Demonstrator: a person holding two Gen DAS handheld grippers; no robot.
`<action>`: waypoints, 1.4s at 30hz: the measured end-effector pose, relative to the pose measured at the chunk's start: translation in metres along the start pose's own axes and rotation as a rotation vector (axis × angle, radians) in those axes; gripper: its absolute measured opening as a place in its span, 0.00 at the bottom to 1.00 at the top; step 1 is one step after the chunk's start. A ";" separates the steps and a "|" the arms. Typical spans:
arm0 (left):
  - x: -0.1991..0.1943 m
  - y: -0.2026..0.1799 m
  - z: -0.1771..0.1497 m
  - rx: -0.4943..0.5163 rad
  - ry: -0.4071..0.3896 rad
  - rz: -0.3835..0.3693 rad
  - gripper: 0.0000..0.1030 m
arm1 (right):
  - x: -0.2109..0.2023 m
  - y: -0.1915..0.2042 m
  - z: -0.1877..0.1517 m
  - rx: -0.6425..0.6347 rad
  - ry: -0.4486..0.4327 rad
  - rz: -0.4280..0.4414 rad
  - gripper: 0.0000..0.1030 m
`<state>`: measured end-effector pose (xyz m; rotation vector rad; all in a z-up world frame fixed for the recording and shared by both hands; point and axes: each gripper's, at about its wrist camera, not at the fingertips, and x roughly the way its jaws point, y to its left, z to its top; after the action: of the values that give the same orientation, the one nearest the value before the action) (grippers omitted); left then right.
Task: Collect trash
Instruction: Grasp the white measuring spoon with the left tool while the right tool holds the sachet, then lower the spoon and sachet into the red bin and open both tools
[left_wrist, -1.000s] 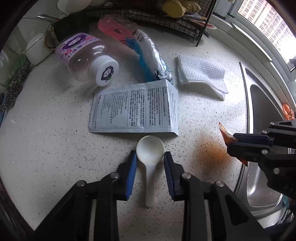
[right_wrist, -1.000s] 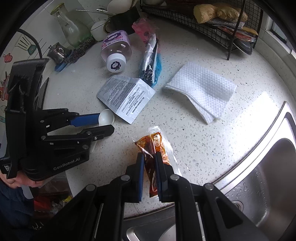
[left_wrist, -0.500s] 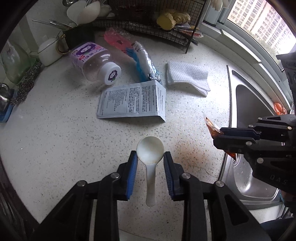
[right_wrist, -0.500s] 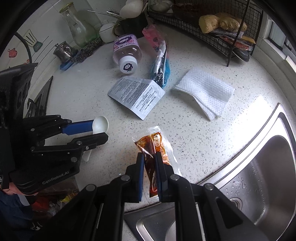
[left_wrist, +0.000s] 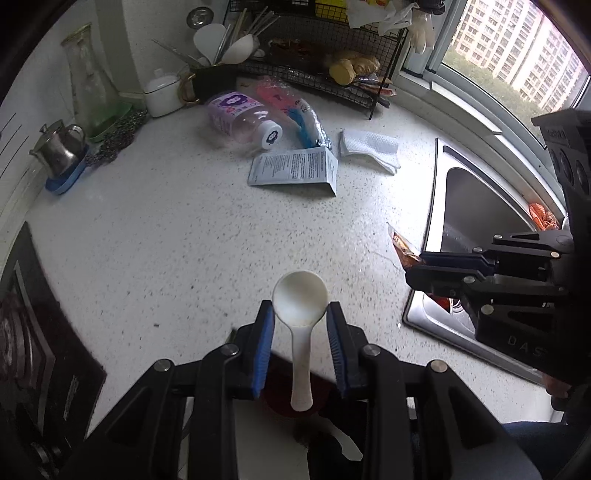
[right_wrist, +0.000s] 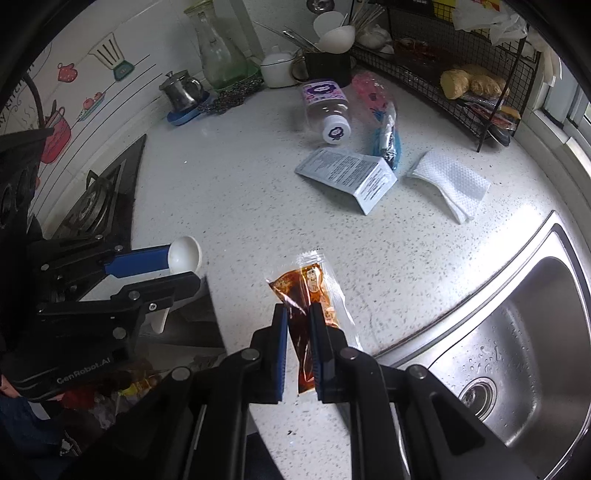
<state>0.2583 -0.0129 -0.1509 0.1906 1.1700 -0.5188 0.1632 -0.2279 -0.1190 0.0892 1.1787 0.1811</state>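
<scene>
Print on the grey sachet (left_wrist: 293, 170) too small to read. Sauce packet (left_wrist: 404, 249): lower part hidden behind the right claw (left_wrist: 415, 269) in the left wrist view. Sink (right_wrist: 517, 350) cut off by the frame edge in the right wrist view; spoon (right_wrist: 183, 254) handle hidden behind the left claw (right_wrist: 173, 267) there.

A white plastic spoon (left_wrist: 300, 317) is clamped between the blue pads of the left gripper (left_wrist: 300, 314), bowl pointing forward past the fingertips. To the fingers' right, the right gripper (left_wrist: 415, 267) pinches an orange sauce packet (left_wrist: 403, 247) above the sink (left_wrist: 439, 206) edge.
</scene>
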 end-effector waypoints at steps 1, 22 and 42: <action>-0.007 0.002 -0.008 -0.004 -0.003 0.004 0.26 | -0.002 0.007 -0.005 -0.005 -0.002 0.001 0.10; -0.026 0.025 -0.191 -0.109 0.091 0.000 0.26 | 0.031 0.111 -0.134 -0.046 0.072 0.007 0.10; 0.223 0.061 -0.286 -0.194 0.220 -0.092 0.26 | 0.262 0.065 -0.218 -0.006 0.199 -0.079 0.10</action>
<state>0.1160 0.0913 -0.4734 0.0264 1.4409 -0.4698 0.0527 -0.1206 -0.4294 0.0194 1.3777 0.1256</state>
